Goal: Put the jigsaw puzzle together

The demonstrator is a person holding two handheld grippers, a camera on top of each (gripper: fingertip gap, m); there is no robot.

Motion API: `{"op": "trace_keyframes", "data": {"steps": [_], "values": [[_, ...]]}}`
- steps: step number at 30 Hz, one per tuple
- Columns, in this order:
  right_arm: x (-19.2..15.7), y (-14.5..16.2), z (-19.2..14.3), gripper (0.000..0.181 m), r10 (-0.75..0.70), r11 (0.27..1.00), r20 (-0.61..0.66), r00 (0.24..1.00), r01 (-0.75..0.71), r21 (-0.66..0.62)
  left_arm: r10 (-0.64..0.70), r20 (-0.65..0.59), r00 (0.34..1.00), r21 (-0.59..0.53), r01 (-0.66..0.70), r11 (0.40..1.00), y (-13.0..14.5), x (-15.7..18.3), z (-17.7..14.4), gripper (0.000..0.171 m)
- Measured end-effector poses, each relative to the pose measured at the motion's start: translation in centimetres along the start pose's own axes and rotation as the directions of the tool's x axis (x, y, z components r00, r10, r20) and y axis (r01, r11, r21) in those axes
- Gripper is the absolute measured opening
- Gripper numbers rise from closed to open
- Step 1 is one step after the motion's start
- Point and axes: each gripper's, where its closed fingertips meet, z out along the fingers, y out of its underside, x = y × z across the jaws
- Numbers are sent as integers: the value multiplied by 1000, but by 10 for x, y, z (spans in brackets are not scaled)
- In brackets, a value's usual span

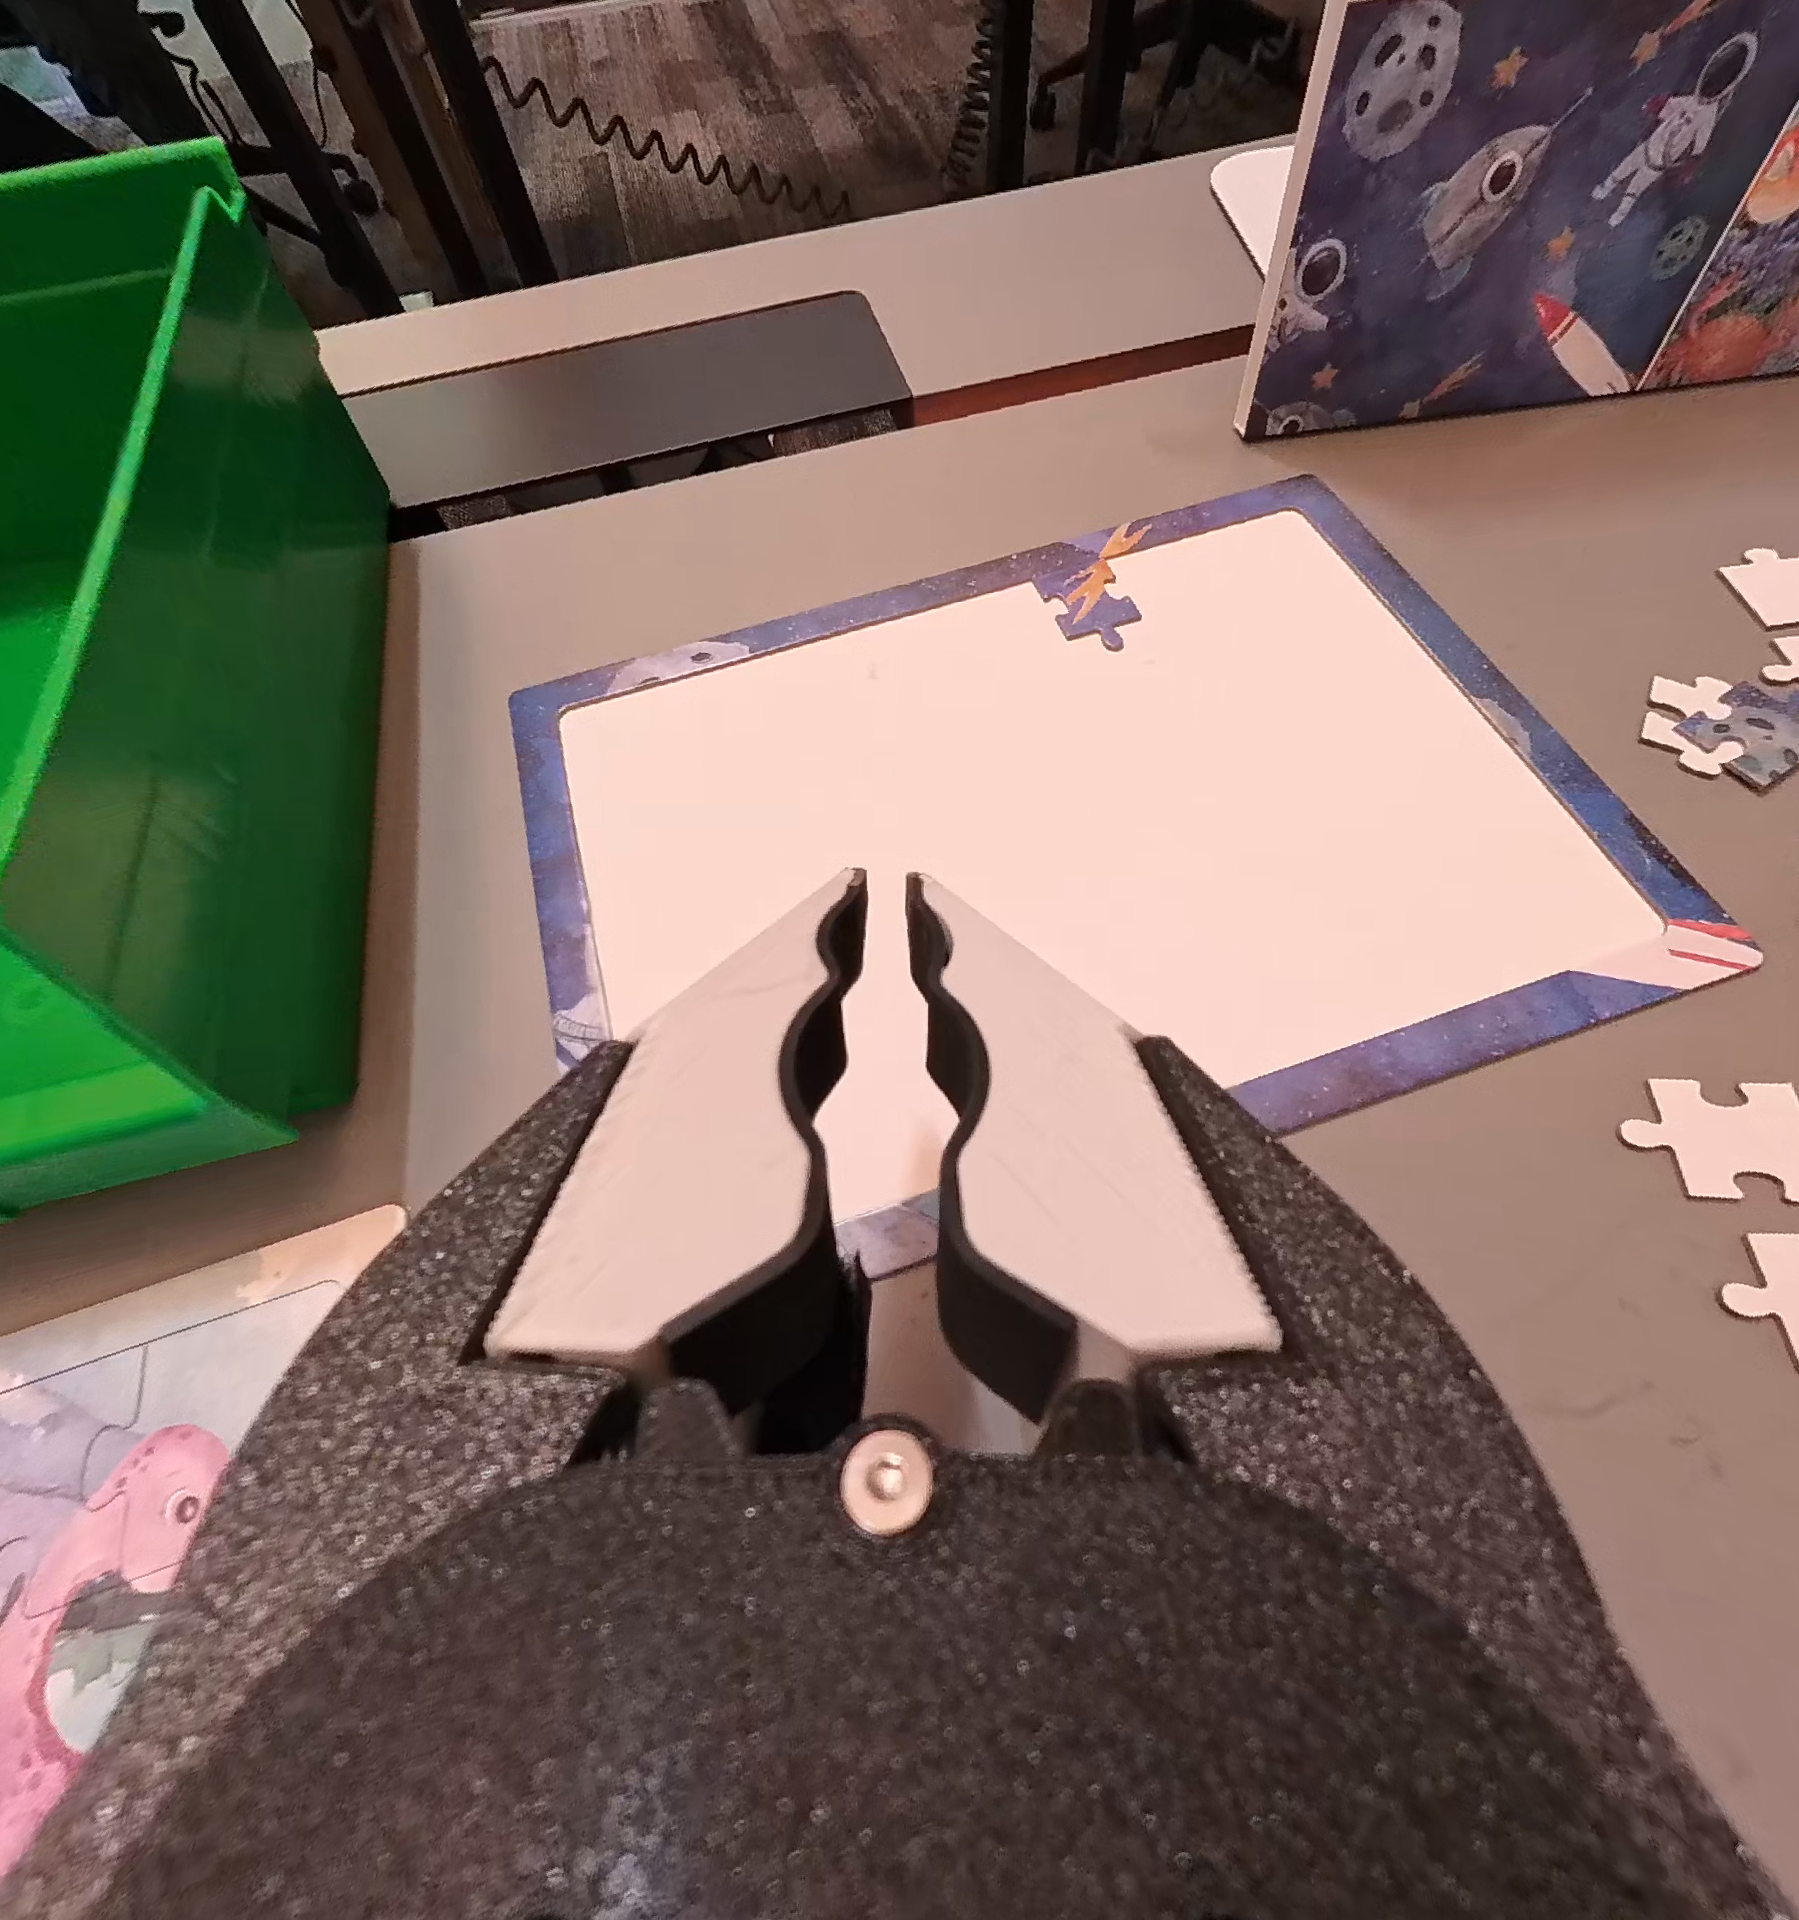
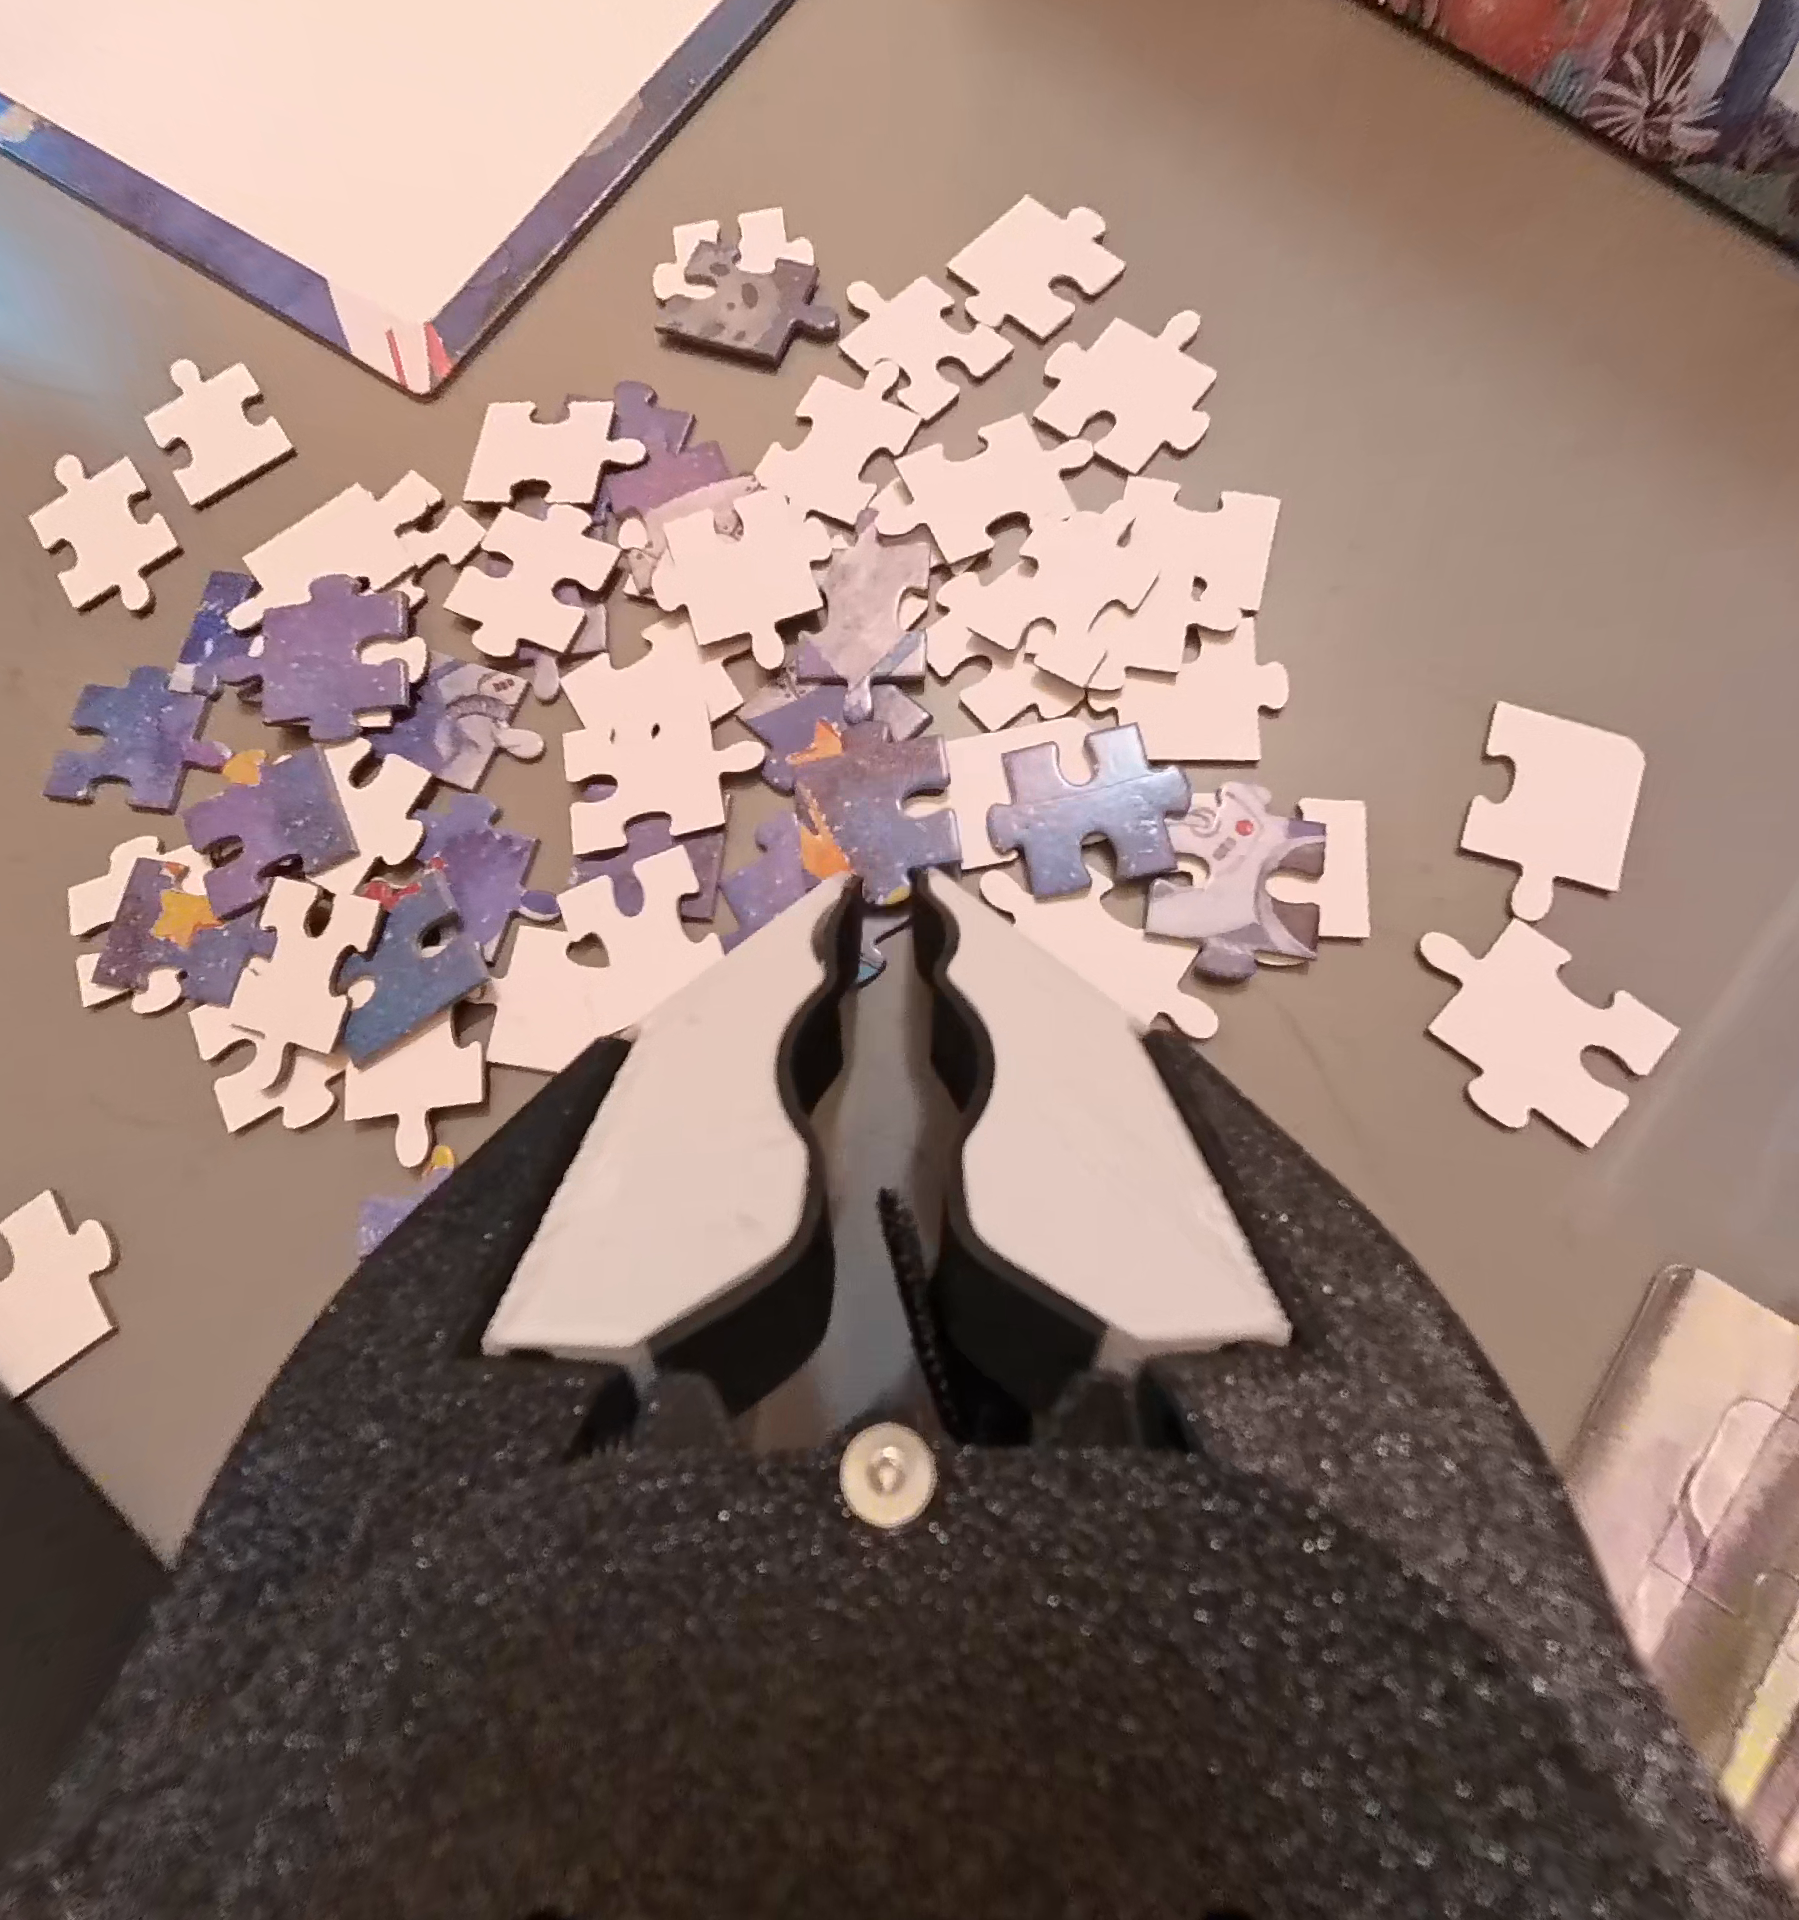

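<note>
The puzzle tray (image 1: 536, 831) has a blue border and a white floor, with one blue piece with an orange streak (image 1: 1092, 597) set at its far edge. My left gripper (image 1: 884, 878) hovers over the tray's near half, its fingers a narrow slit apart with nothing between them. In the right wrist view my right gripper (image 2: 884, 883) is at the near side of a pile of loose pieces (image 2: 729, 582). Its fingertips are shut on the tab of a blue speckled piece (image 2: 879, 805). The tray's corner (image 2: 479, 270) lies at the upper left.
A green bin (image 1: 147, 675) stands left of the tray. The puzzle box (image 1: 1549, 208) stands upright at the back right. Loose pieces (image 1: 1726, 1138) lie right of the tray. Other puzzle boards lie at the near left (image 1: 95, 1507) and near right (image 2: 1747, 1507). Spacing between my two grippers at the tips: around 40 cm.
</note>
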Motion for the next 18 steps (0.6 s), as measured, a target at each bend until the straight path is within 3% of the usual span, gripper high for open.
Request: {"op": "trace_keyframes", "data": {"steps": [5, 10, 15, 18], "values": [[-23, -31, -17, 9, -91, 994, 26, 995, 89, 65, -25, 6, 1000, 7, 25, 1000, 0, -7, -2, 7], [-93, -114, -10, 9, -303, 948, 168, 938, 278, 156, -68, 15, 998, 3, 68, 998, 1, -18, -3, 7], [-157, -179, 68, 9, -516, 855, 302, 802, 502, 128, -67, 8, 998, -18, 67, 998, 6, -19, -2, 8], [-184, -177, 131, 9, -507, 846, 424, 751, 528, 75, -68, -44, 997, -82, 65, 995, 19, -10, 3, 8]]}}
